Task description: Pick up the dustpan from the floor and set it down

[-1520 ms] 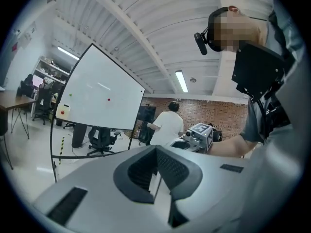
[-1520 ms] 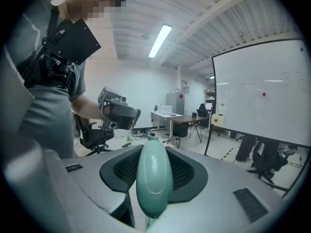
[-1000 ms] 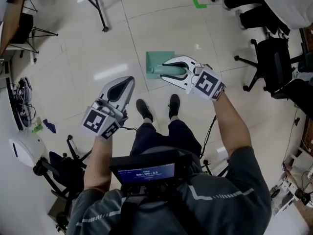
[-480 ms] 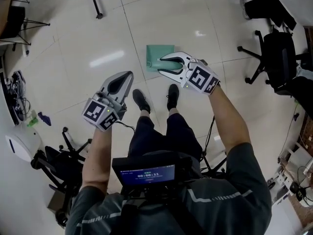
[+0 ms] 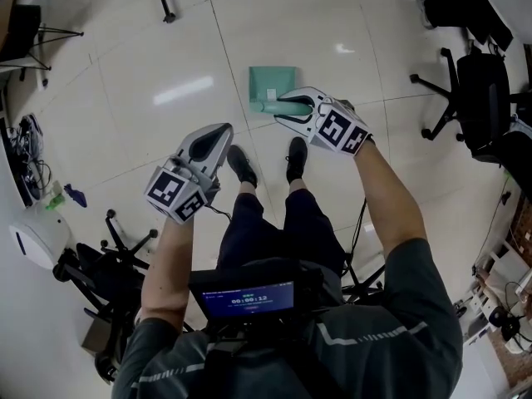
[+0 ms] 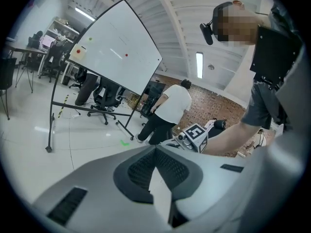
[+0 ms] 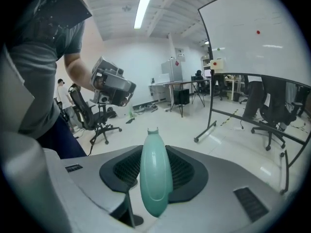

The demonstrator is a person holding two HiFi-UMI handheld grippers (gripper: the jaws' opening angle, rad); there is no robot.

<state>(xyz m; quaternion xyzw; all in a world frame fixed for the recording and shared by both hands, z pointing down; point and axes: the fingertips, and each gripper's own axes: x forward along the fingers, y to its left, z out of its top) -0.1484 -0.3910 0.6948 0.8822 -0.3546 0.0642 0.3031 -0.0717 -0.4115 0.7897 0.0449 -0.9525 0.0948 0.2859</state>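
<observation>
Dustpan (image 5: pixel 272 83): green, over the tiled floor (image 5: pixel 150 48) just beyond the person's shoes (image 5: pixel 243 165), slightly right of centre. The head view does not settle whether the pan touches the floor.

Handle (image 7: pixel 155 178): runs from the pan's near edge into the right gripper (image 5: pixel 287 110). In the right gripper view it stands between the two dark pads, which press on it from both sides. The jaws are partly apart, clamped on the handle. Its notched tip points away from the camera, and the pan itself is out of that view.

Left gripper (image 5: pixel 218 136): to the left of the shoes, well apart from the dustpan. In the left gripper view the jaws meet at the tips with nothing between them.

Surroundings: an office chair (image 5: pixel 470 90) at far right, a whiteboard (image 6: pixel 114 47) on a stand in the left gripper view.
</observation>
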